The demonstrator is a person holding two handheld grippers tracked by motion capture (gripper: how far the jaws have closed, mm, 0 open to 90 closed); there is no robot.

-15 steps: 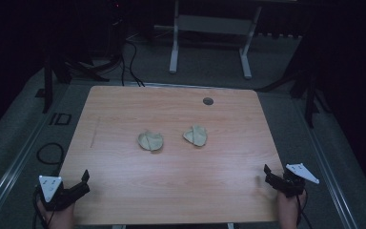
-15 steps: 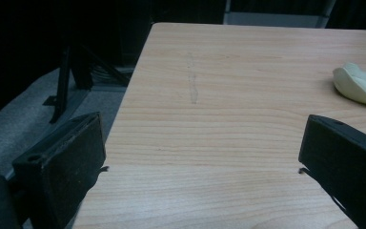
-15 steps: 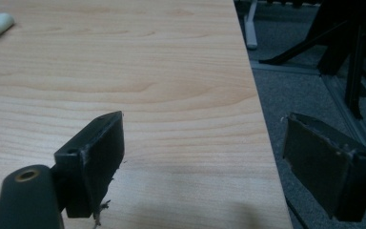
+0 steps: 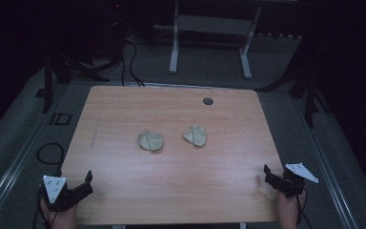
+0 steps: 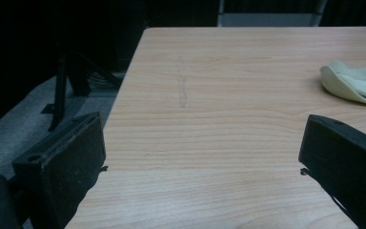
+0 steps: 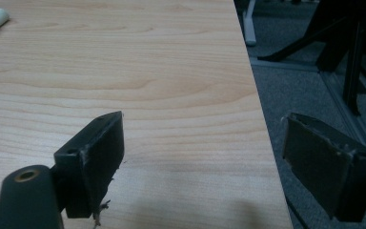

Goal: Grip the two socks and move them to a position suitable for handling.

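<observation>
- Left gripper (image 4: 86, 180): jaws spread, nothing between them, at the table (image 4: 171, 200) near-left corner.
- Right gripper (image 4: 267, 173): jaws spread, empty, near-right corner.
- Two pale cloths (image 4: 150, 140) (image 4: 196, 135): mid-table, apart.

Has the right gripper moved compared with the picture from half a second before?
No. In the high view the right gripper sits at the same spot by the table's near right corner, jaws open.

We see a dim room with grey carpet floor (image 4: 209, 71). Beyond the wooden table (image 4: 171, 191), a white metal frame (image 4: 209, 28) stands; black cables (image 4: 128, 52) and dark stands (image 4: 310, 86) flank it.
</observation>
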